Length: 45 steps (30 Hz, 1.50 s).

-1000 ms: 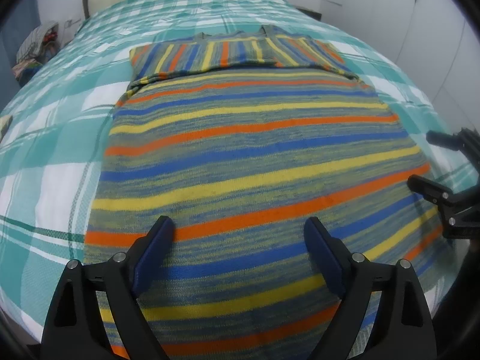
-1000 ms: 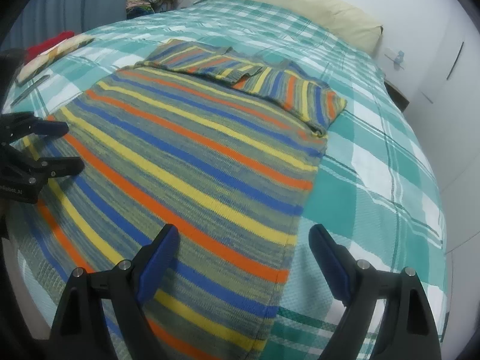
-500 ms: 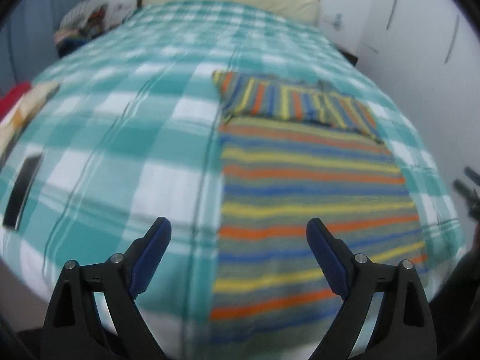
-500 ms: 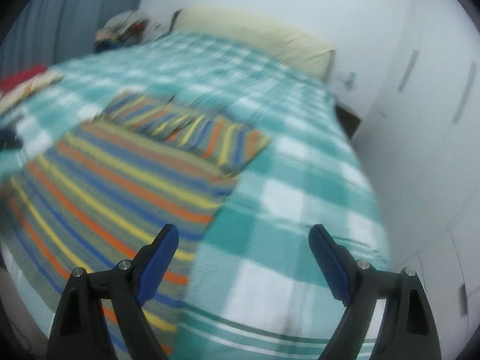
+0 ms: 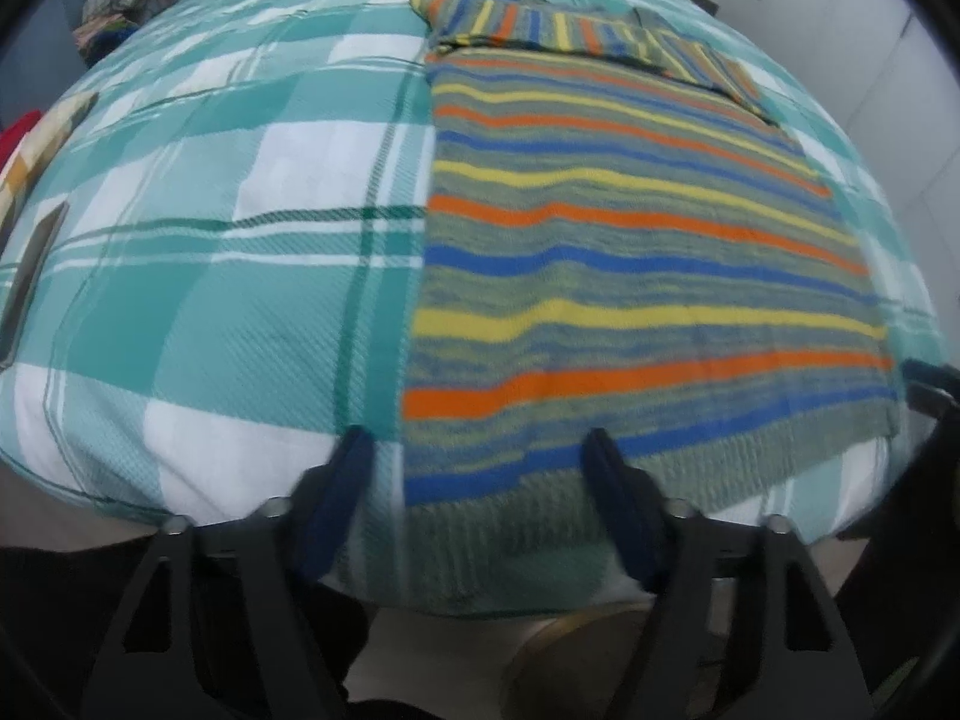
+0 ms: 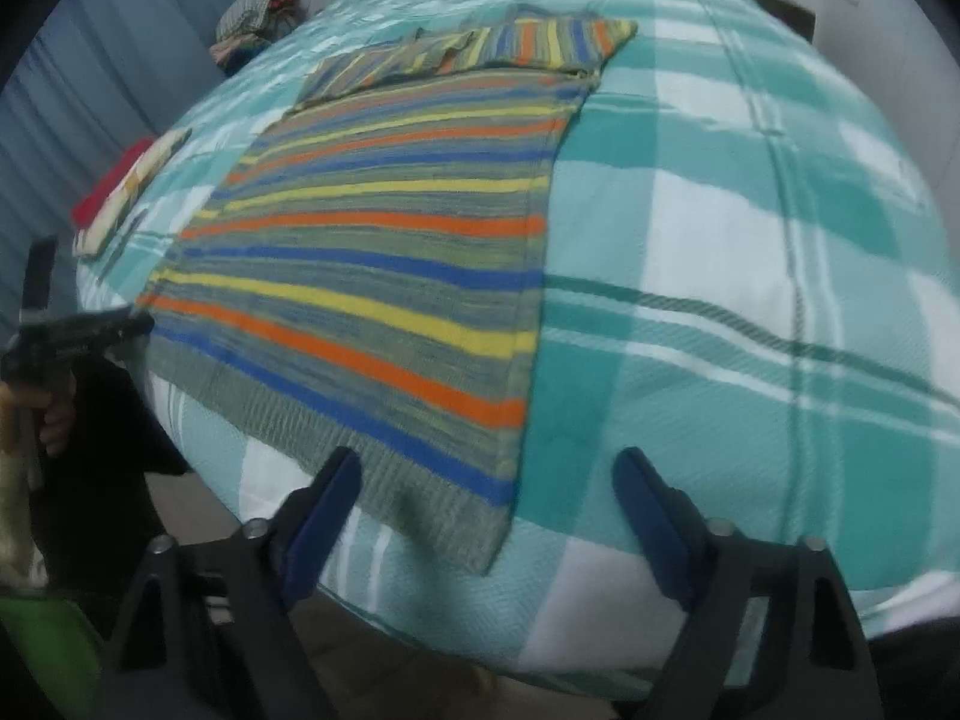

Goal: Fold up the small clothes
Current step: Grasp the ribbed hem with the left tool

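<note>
Striped knit sweater [image 5: 630, 276], bands of orange, yellow, blue and grey-green, lies flat on the teal-and-white checked bedspread [image 5: 240, 276], ribbed hem toward the near edge of the bed, sleeves folded across its far end. No label or writing readable on it.

Left gripper [image 5: 480, 474] sits at 6 o'clock in its own view, jaws closing. The sweater's near left hem corner lies between the blue pads; pads not pressing on the knit.

Right gripper [image 6: 486, 486] at 6 o'clock in its view, jaws closing, straddling the near right hem corner, likewise not gripping.

At 9 o'clock in the right view, a hand [image 6: 42, 414] holds the left gripper; white lettering on that tool is too blurred to read.

Red and cream folded cloths [image 6: 120, 186] at 10 o'clock. Clothes pile [image 6: 258, 12] at 11 o'clock.
</note>
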### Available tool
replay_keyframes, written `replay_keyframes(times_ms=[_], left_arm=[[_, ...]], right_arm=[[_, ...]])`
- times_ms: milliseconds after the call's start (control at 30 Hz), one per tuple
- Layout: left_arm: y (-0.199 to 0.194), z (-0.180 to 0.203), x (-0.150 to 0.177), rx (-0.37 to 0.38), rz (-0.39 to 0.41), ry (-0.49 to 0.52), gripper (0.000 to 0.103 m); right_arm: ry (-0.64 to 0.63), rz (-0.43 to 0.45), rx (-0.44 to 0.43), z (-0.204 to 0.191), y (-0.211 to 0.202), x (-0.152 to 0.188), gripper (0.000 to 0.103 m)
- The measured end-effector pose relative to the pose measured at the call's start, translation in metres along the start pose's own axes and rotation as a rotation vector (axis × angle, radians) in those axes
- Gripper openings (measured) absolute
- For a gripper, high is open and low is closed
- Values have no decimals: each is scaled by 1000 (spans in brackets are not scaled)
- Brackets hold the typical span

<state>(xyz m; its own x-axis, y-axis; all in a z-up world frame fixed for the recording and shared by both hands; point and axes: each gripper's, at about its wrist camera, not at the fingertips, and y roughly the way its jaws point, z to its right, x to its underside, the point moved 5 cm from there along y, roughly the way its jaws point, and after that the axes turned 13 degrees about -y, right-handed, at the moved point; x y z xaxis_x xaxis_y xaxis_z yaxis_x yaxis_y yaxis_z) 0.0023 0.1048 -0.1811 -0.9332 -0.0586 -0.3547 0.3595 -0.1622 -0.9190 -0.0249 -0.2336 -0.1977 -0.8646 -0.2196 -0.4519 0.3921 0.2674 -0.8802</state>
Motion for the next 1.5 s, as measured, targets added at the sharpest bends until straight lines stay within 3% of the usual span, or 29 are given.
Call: replay_keyframes(times_ms=[33,100,133,167,200,233,300,467,633,867,1033,1400,1500], left_arm=[[0,1,1,4,-8,5,59],[4,4,5,-3,-29,27,48],[5,6,6,-5,-37,36,36],[7,8,6,-5,-45,42,14],[8,9,7,5,-59,46,6],[7,9,8,18,-68,40,5],[1,6,7,46,-67,24,5],[-23,-1,-12,198,-54,-57,4],[-38,1,-68,305,-8,-97,4],[-20,16,-189,310,99,-95,4],[28,29,-275,295,107,-142,4],[111,40,-368,271,74,-227,6],[120,27,-394,286,115,-329,23]], right_arm=[[-2,-8,-20,-1,5,0,77],[-7,-74,-29,-4,22,5,64],[-9,-94,-22,-4,27,8,50],[-13,-101,-17,-4,29,9,28],[-12,-108,-35,-5,30,9,11],[-10,-110,-56,-6,29,8,6],[-15,-103,-56,-9,22,8,5],[65,-13,-106,4,-7,-9,5],[105,79,-155,20,-26,-58,5],[160,207,-134,61,-15,-167,5],[259,208,-126,115,22,-231,5],[423,158,-148,200,98,-304,5],[492,255,-179,225,112,-324,7]])
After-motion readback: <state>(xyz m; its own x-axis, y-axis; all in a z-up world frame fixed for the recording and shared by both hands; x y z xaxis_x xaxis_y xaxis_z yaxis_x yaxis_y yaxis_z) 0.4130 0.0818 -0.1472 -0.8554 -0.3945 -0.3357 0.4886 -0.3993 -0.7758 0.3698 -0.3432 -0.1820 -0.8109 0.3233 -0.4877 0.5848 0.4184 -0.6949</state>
